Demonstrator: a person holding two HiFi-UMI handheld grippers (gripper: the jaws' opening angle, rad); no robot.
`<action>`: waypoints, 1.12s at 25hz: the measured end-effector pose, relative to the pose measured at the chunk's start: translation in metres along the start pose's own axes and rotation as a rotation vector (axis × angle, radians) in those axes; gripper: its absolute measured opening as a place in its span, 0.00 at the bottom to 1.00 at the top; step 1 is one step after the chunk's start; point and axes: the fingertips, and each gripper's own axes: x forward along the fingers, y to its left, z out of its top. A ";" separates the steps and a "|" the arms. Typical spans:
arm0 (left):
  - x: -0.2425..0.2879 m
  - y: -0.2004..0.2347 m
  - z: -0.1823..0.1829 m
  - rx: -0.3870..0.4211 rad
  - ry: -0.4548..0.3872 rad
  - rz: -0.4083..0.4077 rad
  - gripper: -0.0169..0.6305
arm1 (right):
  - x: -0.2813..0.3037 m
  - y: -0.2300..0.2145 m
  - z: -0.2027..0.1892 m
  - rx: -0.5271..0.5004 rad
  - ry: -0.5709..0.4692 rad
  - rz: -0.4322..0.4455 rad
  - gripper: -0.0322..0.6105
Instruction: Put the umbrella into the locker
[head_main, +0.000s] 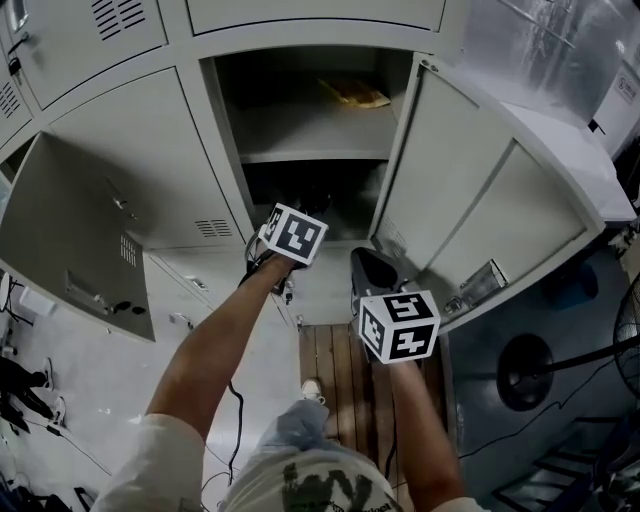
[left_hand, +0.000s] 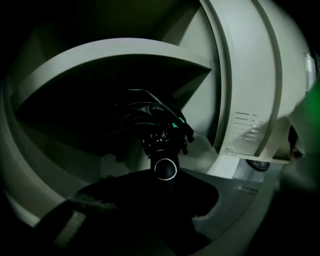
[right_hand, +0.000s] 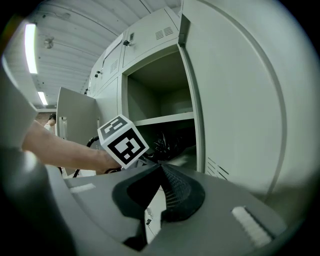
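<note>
Umbrella (left_hand: 150, 116), black and folded, is clamped in our left gripper's (left_hand: 166, 186) jaws in the left gripper view, its far end under the shelf (left_hand: 125, 55) of the locker (left_hand: 197, 85). In the head view we reach into the lower compartment (head_main: 330, 180), our right gripper (head_main: 368, 268) just right, near the open door (head_main: 470, 190). The right gripper view shows its jaws together, empty.

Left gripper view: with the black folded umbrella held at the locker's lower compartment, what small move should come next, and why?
Probably ease the left tongs forward a little, carrying the black folded umbrella deeper under the grey metal shelf. The tongs grip it, its far end points in below that shelf, and the grey door stands open.
</note>
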 end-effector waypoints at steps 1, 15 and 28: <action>0.004 0.002 0.002 0.011 0.009 0.005 0.19 | 0.002 -0.002 0.000 0.000 0.002 -0.001 0.05; 0.056 0.023 0.020 0.122 0.095 0.070 0.20 | 0.021 -0.018 -0.014 0.008 0.031 -0.007 0.05; 0.074 0.036 0.016 0.164 0.169 0.080 0.23 | 0.028 -0.021 -0.012 0.000 0.034 -0.009 0.05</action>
